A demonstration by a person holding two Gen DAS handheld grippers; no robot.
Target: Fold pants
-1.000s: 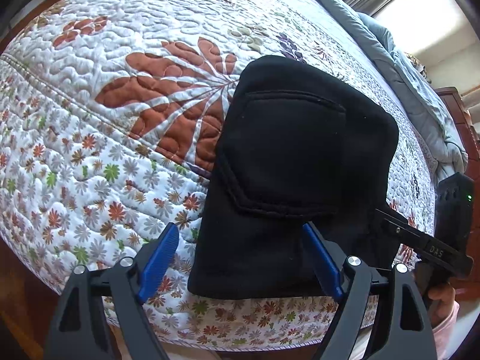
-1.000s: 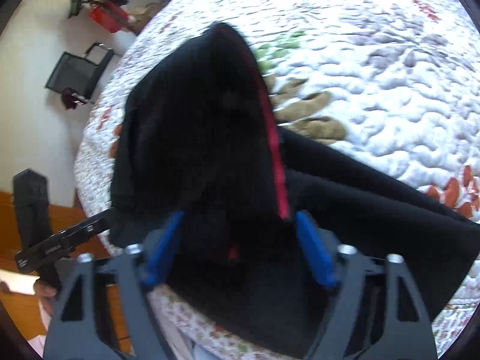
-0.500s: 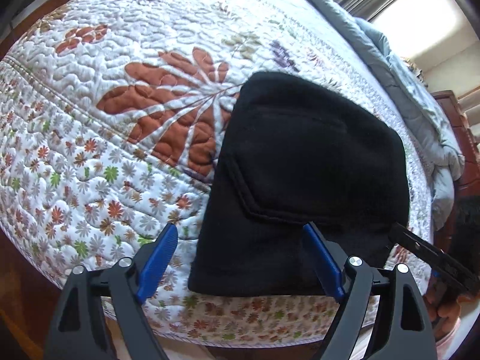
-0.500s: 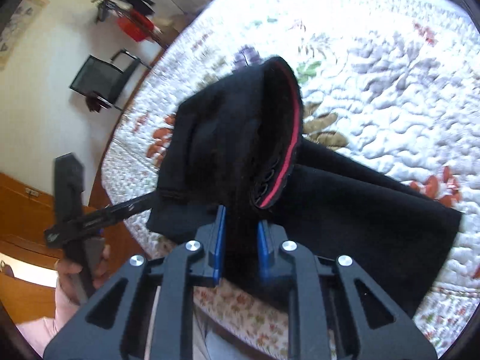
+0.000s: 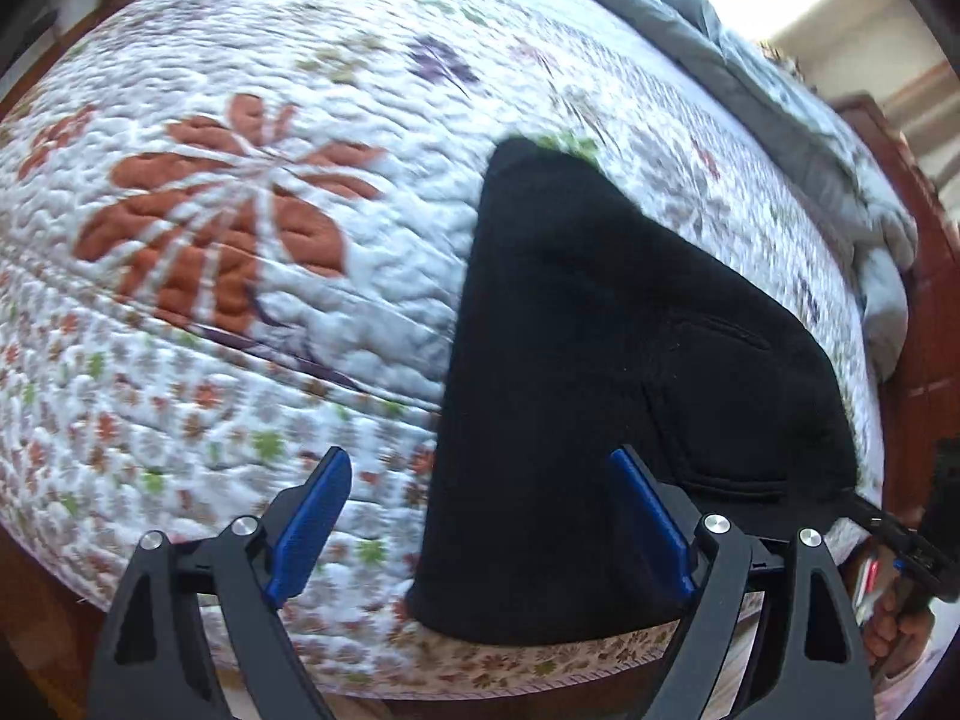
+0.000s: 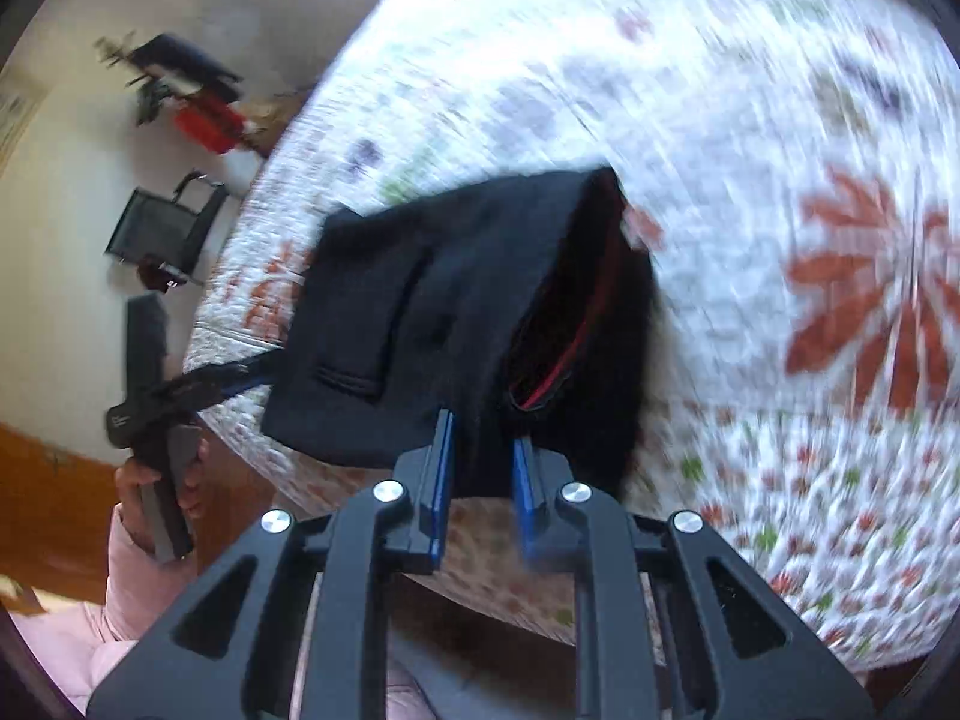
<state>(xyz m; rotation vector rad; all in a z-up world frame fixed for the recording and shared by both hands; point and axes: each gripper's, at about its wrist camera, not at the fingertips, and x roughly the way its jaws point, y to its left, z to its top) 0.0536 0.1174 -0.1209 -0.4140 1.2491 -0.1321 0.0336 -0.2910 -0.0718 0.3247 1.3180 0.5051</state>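
Note:
The black pants [image 5: 606,372] lie folded into a compact stack near the front edge of the bed; a back pocket shows on top. In the right wrist view the pants [image 6: 456,300] show a red inner trim at the open waistband. My right gripper [image 6: 480,468] is shut on the near edge of the pants. My left gripper [image 5: 480,516] is open, its right finger [image 5: 648,516] over the pants' near edge and its left finger over the quilt. The right gripper also shows at the right edge of the left wrist view [image 5: 900,540].
A floral quilt [image 5: 240,240] covers the bed. A grey blanket [image 5: 780,108] is bunched at the far side by a wooden headboard. A black chair [image 6: 162,234] and a red object stand by the wall. Wooden floor lies below the bed's edge.
My right gripper stays closed on the pants and has pulled them sideways across the quilt; both views are blurred. The left gripper stays open and has shifted relative to the pants.

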